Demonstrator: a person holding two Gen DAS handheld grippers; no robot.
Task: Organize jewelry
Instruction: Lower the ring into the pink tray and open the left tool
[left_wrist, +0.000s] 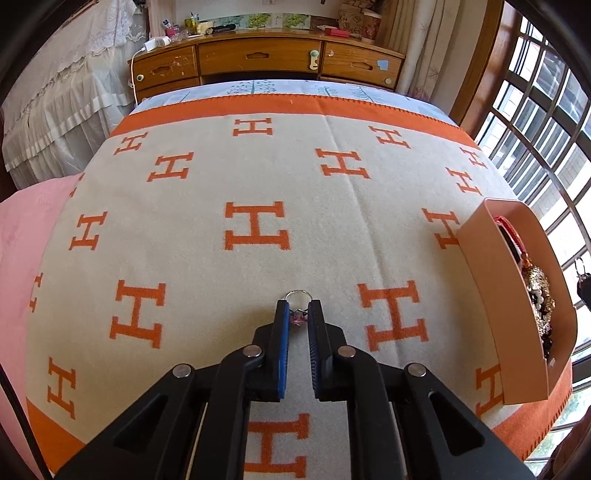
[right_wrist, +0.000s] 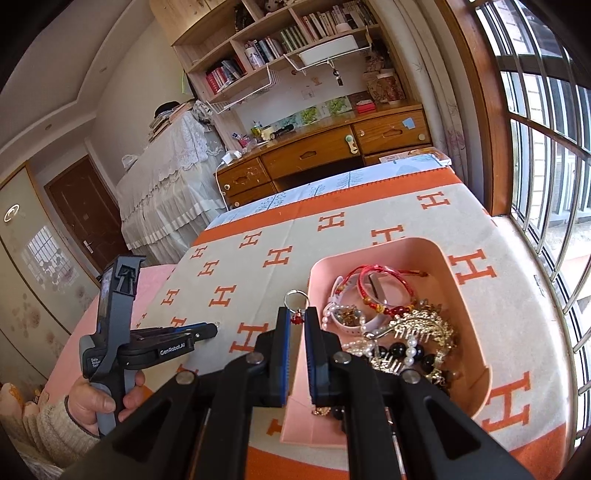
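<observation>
Left gripper (left_wrist: 299, 308) clamped on a silver ring with pink stone (left_wrist: 298, 314), low over the orange-H blanket (left_wrist: 221, 177). Right gripper (right_wrist: 295, 314) pinches another ring with red stone (right_wrist: 296, 318), held up just beside the pink tray's (right_wrist: 384, 247) near-left rim. Tray sits on the blanket, holding red cord bracelets (right_wrist: 384, 273), pearls, gold comb (right_wrist: 421, 325).

A home bedroom: a bed (left_wrist: 258, 221) under an H-patterned blanket (right_wrist: 332, 236); at twelve o'clock a wooden dresser (left_wrist: 266, 59); bookshelves (right_wrist: 280, 37) above; barred window (right_wrist: 546, 147) at three.
</observation>
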